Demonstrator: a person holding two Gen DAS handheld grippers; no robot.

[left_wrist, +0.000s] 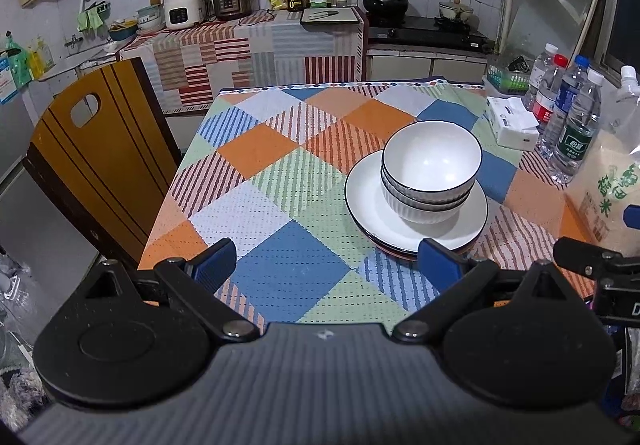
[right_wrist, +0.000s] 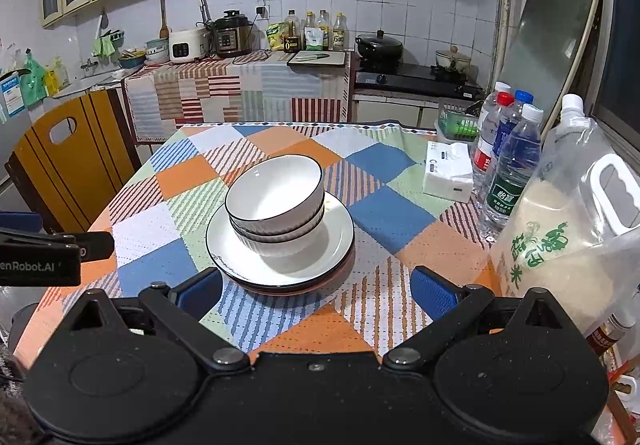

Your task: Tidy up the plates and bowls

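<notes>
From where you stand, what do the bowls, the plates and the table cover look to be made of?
Bowls: probably glazed ceramic; glossy white with glints, thin dark rims, ribbed outsides. Plates: likely the same glazed ware, shiny white with a dark edge; a reddish-brown edge shows on the lowest. Table cover: seemingly a perforated plastic or foam mat, matte, with rows of small holes, though woven cloth cannot be ruled out.

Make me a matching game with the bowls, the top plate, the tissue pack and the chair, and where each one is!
Things:
1. bowls
2. top plate
3. tissue pack
4. chair

Places:
A. beside the water bottles
B. at the table's left side
C. stacked on the top plate
D. on a pile of other plates

Pairs: 1-C, 2-D, 3-A, 4-B
</notes>
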